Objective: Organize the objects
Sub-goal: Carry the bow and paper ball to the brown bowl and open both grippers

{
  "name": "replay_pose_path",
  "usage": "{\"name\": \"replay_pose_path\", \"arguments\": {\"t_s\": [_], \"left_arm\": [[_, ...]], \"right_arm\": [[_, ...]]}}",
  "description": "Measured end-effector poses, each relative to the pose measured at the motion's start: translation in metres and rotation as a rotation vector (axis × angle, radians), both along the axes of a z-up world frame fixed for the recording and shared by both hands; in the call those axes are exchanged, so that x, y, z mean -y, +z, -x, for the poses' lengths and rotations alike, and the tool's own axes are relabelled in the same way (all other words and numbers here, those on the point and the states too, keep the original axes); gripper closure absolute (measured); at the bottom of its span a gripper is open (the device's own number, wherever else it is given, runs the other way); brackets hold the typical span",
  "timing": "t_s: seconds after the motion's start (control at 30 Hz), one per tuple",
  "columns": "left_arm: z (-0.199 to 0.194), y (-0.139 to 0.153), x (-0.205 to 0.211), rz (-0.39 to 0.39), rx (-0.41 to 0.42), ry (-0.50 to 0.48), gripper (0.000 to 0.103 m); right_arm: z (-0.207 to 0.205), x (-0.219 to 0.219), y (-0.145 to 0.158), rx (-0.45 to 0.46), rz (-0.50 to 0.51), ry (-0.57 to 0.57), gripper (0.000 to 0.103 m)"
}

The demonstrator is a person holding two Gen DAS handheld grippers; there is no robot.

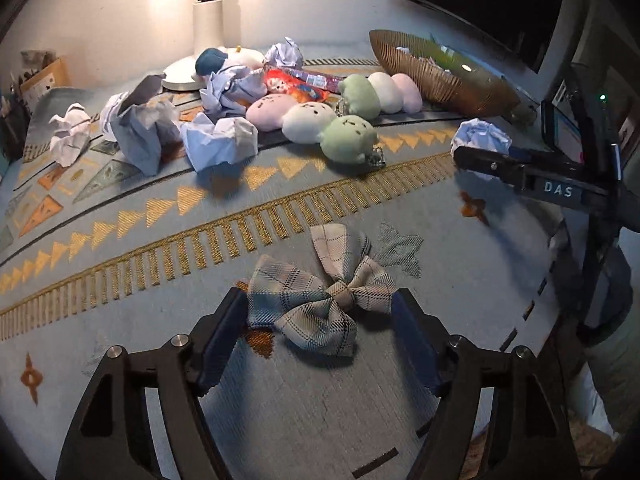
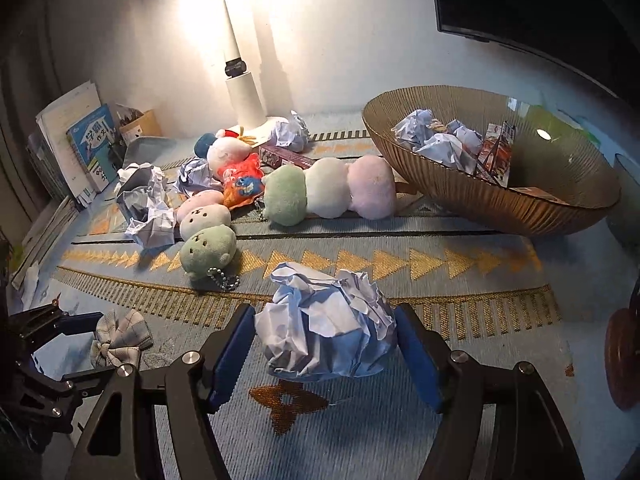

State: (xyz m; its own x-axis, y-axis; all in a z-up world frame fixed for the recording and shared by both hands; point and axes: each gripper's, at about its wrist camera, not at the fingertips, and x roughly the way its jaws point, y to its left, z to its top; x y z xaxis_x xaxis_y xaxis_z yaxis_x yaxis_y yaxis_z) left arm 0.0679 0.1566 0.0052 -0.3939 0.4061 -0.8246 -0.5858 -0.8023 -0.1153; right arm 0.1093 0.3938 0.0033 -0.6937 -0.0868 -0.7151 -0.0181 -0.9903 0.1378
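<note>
Crumpled ball of white-and-blue lined paper (image 2: pixel 326 326) sits between the blue pads of the right gripper (image 2: pixel 326 340), both pads pressing its sides so that it is grasped above the blue patterned woven mat (image 2: pixel 400 420), with the ribbed amber glass bowl (image 2: pixel 500 204) of paper scraps ahead and to that gripper's right. Grey-and-cream plaid fabric bow (image 1: pixel 320 300) lies flat on the mat between the fingers of the left gripper (image 1: pixel 320 320), whose jaws stand released and apart from the cloth. Beyond both tools lie more paper wads and two pastel three-ball plush dango toys (image 1: pixel 316 120), by the white lamp base (image 1: pixel 182 76).
</note>
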Motion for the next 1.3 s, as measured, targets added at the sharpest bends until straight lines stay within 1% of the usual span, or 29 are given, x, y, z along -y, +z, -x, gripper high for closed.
{"name": "replay_pose_path", "arguments": {"t_s": [0.03, 0.07, 0.1, 0.17, 0.2, 0.23, 0.3, 0.33, 0.4, 0.5, 0.6, 0.7, 0.77, 0.83, 0.87, 0.9, 0.97, 1.0, 1.03, 1.07, 1.1, 1.2, 1.3], "left_arm": [[0.000, 0.000, -0.003, 0.001, -0.022, 0.003, 0.029], [0.001, 0.000, -0.004, 0.000, -0.022, 0.003, 0.029], [0.002, 0.000, -0.006, 0.004, -0.031, 0.011, 0.032], [0.000, 0.001, -0.010, 0.029, -0.064, 0.005, 0.052], [-0.001, 0.003, -0.011, 0.022, -0.065, -0.011, 0.075], [-0.001, 0.005, -0.011, 0.024, -0.062, -0.006, 0.077], [-0.002, 0.012, -0.011, 0.037, -0.102, 0.020, 0.079], [0.000, 0.016, -0.011, 0.023, -0.103, 0.023, 0.079], [0.003, 0.031, -0.012, -0.022, -0.104, 0.022, 0.079], [0.007, 0.063, -0.026, -0.063, -0.157, 0.000, 0.079], [0.016, 0.097, -0.056, -0.103, -0.223, -0.034, 0.079], [0.037, 0.125, -0.096, -0.176, -0.248, -0.069, 0.076], [0.056, 0.136, -0.129, -0.205, -0.253, -0.089, 0.076], [0.075, 0.140, -0.161, -0.232, -0.239, -0.104, 0.076], [0.084, 0.141, -0.176, -0.249, -0.226, -0.113, 0.076], [0.091, 0.140, -0.190, -0.263, -0.217, -0.122, 0.075], [0.102, 0.139, -0.213, -0.266, -0.236, -0.121, 0.062], [0.105, 0.137, -0.224, -0.254, -0.255, -0.111, 0.052], [0.108, 0.134, -0.231, -0.230, -0.264, -0.100, 0.037], [0.110, 0.131, -0.236, -0.215, -0.267, -0.091, 0.032], [0.110, 0.129, -0.237, -0.218, -0.267, -0.088, 0.031], [0.107, 0.124, -0.230, -0.223, -0.258, -0.083, 0.031], [0.101, 0.124, -0.213, -0.236, -0.239, -0.065, 0.031]], "right_arm": [[0.001, -0.001, -0.001, 0.005, 0.005, -0.006, 0.034], [0.001, -0.002, -0.001, 0.006, 0.009, -0.009, 0.034], [0.001, -0.003, 0.000, 0.004, 0.011, -0.011, 0.034], [-0.002, -0.003, 0.002, -0.016, 0.008, -0.017, 0.034], [-0.004, -0.003, 0.005, -0.029, 0.005, -0.019, 0.034], [-0.006, -0.003, 0.007, -0.046, 0.005, -0.017, 0.034], [-0.009, -0.006, 0.013, -0.060, 0.031, -0.017, 0.034], [-0.010, -0.009, 0.017, -0.058, 0.055, -0.021, 0.034], [-0.013, -0.019, 0.032, -0.076, 0.098, -0.033, 0.034], [-0.019, -0.038, 0.073, -0.154, 0.090, -0.078, 0.034], [-0.018, -0.065, 0.120, -0.220, 0.053, -0.161, 0.034], [0.000, -0.097, 0.150, -0.210, 0.011, -0.274, 0.033], [0.013, -0.117, 0.157, -0.197, -0.001, -0.330, 0.033], [0.027, -0.136, 0.158, -0.173, -0.005, -0.369, 0.033], [0.033, -0.146, 0.157, -0.165, 0.007, -0.377, 0.029], [0.039, -0.154, 0.157, -0.157, 0.020, -0.385, 0.022], [0.047, -0.168, 0.154, -0.137, 0.029, -0.407, 0.015], [0.048, -0.174, 0.153, -0.138, 0.029, -0.417, 0.015], [0.048, -0.177, 0.152, -0.134, 0.029, -0.423, 0.015], [0.047, -0.180, 0.150, -0.127, 0.035, -0.421, 0.015], [0.045, -0.181, 0.148, -0.121, 0.044, -0.418, 0.015], [0.039, -0.176, 0.141, -0.112, 0.075, -0.399, 0.015], [0.032, -0.158, 0.141, -0.121, 0.112, -0.374, 0.015]]}}
